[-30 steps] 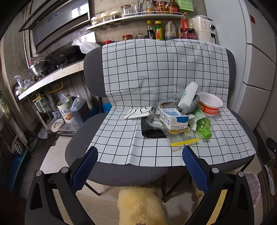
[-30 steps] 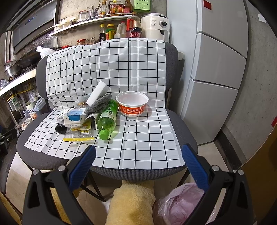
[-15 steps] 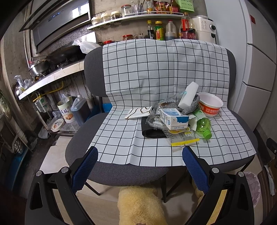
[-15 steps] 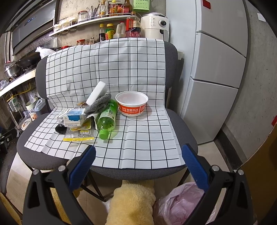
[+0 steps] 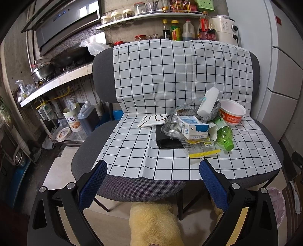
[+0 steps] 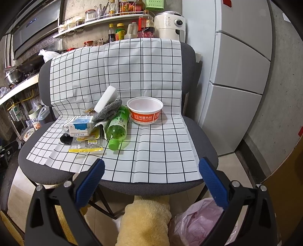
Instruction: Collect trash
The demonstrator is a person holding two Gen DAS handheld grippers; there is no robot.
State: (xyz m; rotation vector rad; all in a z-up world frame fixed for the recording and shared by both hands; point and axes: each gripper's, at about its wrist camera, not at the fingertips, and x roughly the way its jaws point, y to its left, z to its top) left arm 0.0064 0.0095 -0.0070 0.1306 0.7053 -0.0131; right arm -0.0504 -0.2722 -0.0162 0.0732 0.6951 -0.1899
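Bare white black-gridded cloth (image 6: 151, 157) is seen at the seat's front and right, while the middle is blocked by a lying green plastic bottle (image 6: 118, 127) and a red-and-white paper bowl (image 6: 144, 110).

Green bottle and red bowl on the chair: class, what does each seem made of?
Green bottle: clear tinted plastic, glossy; light passes through it, and it has an opaque green screw cap.
Red bowl: probably coated paper or thin plastic; printed red wall, smooth white inside, rolled rim.

Home kitchen: range hood (image 5: 64, 20), fridge (image 6: 238, 75), condiment shelf (image 5: 151, 16).

Trash pile (image 5: 197, 124) on checked cloth (image 5: 151, 151), fingers (image 5: 92, 185) apart
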